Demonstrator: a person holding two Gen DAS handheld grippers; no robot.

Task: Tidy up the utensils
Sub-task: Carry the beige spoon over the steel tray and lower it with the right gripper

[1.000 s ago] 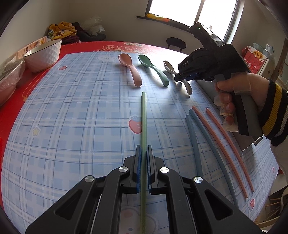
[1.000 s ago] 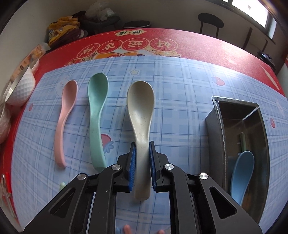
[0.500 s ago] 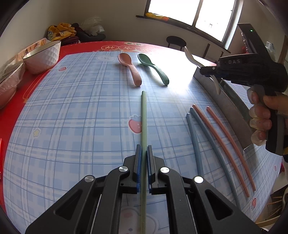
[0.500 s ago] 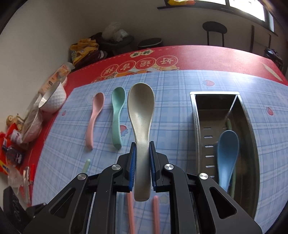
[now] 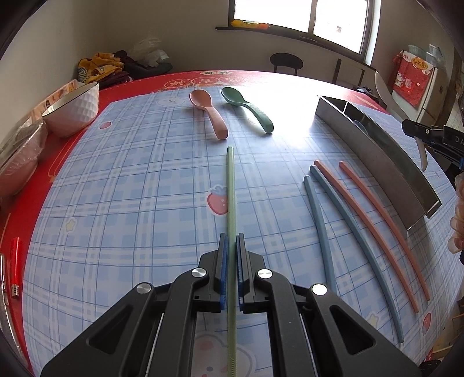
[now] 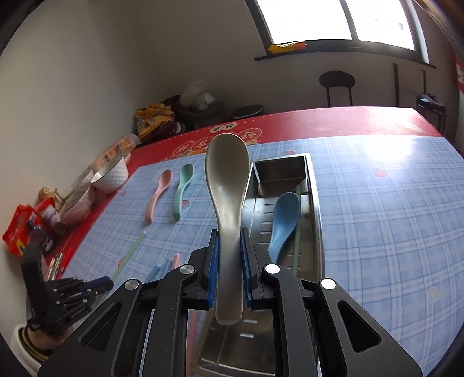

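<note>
covering table, blue plaid cloth (image 5: 139, 185), sunlit window (image 6: 333, 20)

Daylight comes in through the window (image 5: 298, 14) at the back, whose panes are blown out to plain white in both views. It throws a strong glare patch on the bench (image 5: 293, 130) in the left view, washing out the plaid pattern there, and a softer bright patch at the right of the bench in the right view. The near parts of both black grippers are dark and show little detail. Fisheye bending curves the straight edges and sticks toward the rims, and the corners are vignetted black. Both pictures are sharp, with no visible motion blur.
</note>
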